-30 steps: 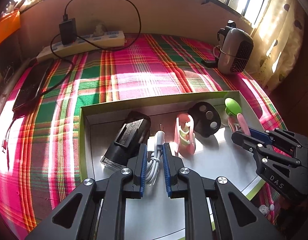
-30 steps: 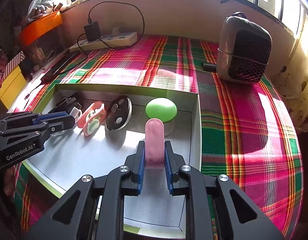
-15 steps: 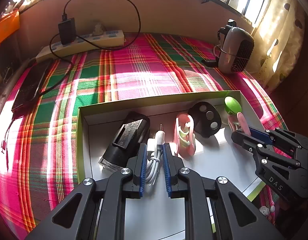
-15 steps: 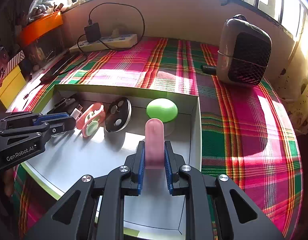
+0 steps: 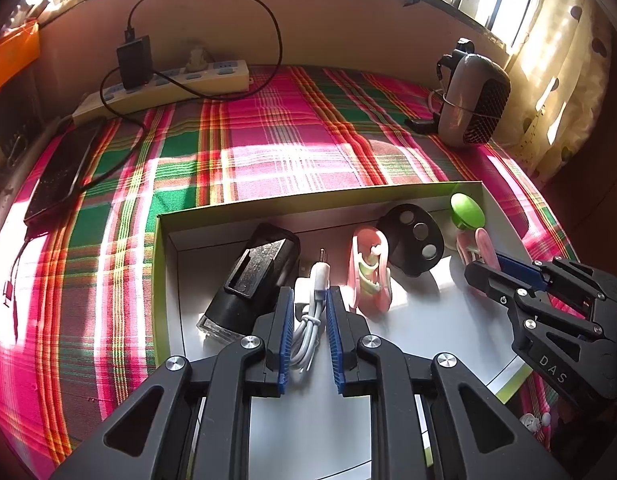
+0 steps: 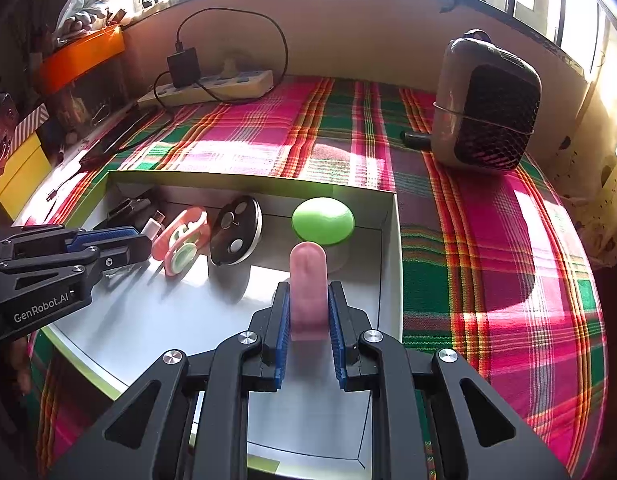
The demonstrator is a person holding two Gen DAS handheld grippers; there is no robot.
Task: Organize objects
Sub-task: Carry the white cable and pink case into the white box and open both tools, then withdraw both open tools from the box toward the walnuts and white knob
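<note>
White coiled cable [image 5: 308,320] lies in the tray [image 5: 160,280] between the left gripper [image 5: 307,328] jaws, which have just been easing apart to release it, while the right gripper [image 6: 307,320] stays clamped on the pink piece [image 6: 308,288] over the tray's right end, likely awaiting placement.

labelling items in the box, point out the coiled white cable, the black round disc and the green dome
coiled white cable [image 5: 308,326], left wrist view, bundled loops
black round disc [image 6: 235,236], right wrist view, flat face
green dome [image 6: 322,221], right wrist view, top
</note>
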